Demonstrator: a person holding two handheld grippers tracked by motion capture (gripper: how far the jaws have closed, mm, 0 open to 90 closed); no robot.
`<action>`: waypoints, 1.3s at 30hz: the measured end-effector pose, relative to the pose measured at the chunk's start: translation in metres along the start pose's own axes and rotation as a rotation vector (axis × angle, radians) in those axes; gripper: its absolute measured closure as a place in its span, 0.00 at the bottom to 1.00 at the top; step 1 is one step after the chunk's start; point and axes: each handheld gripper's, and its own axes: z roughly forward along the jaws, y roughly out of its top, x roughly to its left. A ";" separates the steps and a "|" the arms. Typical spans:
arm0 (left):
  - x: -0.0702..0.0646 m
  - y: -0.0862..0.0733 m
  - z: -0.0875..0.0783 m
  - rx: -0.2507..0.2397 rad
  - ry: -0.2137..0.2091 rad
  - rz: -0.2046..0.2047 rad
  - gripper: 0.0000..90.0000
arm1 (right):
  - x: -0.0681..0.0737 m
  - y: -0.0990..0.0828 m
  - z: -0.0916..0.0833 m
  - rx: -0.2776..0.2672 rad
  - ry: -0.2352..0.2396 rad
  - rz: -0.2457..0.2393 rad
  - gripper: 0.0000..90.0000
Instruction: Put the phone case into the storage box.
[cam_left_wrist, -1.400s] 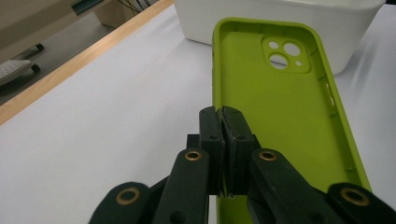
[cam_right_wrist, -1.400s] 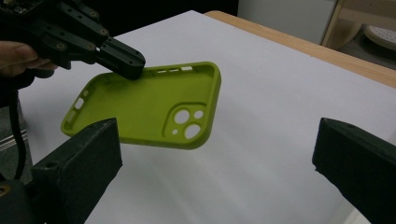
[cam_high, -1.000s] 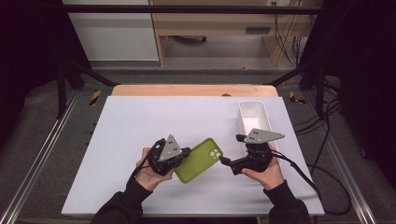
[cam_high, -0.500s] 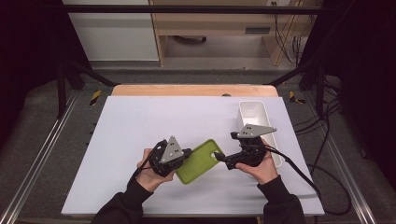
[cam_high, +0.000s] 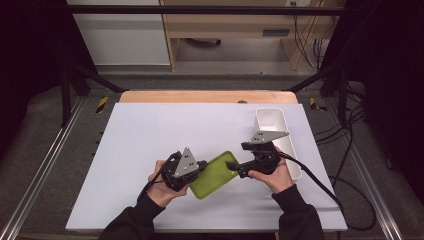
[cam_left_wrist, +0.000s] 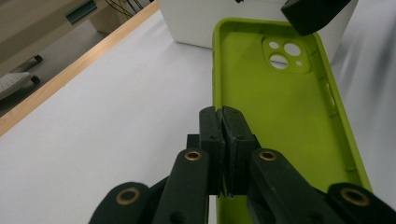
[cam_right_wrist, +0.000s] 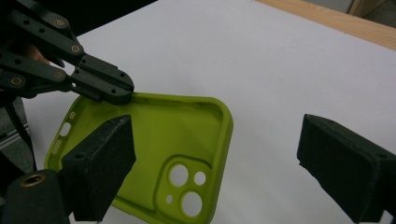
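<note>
At the near middle of the mat, you have the green case pinched by its side wall in your left gripper: its jaws are closed tight on the thin rim, one pad inside the shell and one outside. The case sits open side up, tilted a little, with its camera cutout end pointing away from that grip and toward your other hand.

Just beyond the case's cutout end, your right gripper comes in from the side with its jaws spread wide, one pad over the inside of the case near the cutout and the other out past the corner, above bare mat. Those jaws have just been closing a little, but nothing is pressed between them yet; the corner of the case lies in the gap, untouched as far as I can judge.

This looks like a handover or a two-handed hold being set up. Your next move calls for bringing the right jaws onto the far rim squarely and closing firmly before the left lets go, since a soft wall can fold or slip.

Both your forearms come in low from the near edge, hands wrapped around the gripper bodies, wrists turned inward toward the case. Farther back, right of the case, stands the white bin.
</note>
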 end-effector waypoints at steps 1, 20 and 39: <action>0.000 0.000 0.000 0.000 0.000 0.002 0.98 | 0.000 0.000 0.001 0.006 0.004 0.001 0.14; -0.005 0.004 -0.004 -0.016 -0.004 0.021 0.98 | -0.008 0.001 0.007 0.081 0.084 0.070 0.39; -0.007 0.005 -0.005 -0.020 -0.009 0.038 0.98 | -0.013 0.003 0.009 0.117 0.170 0.137 0.68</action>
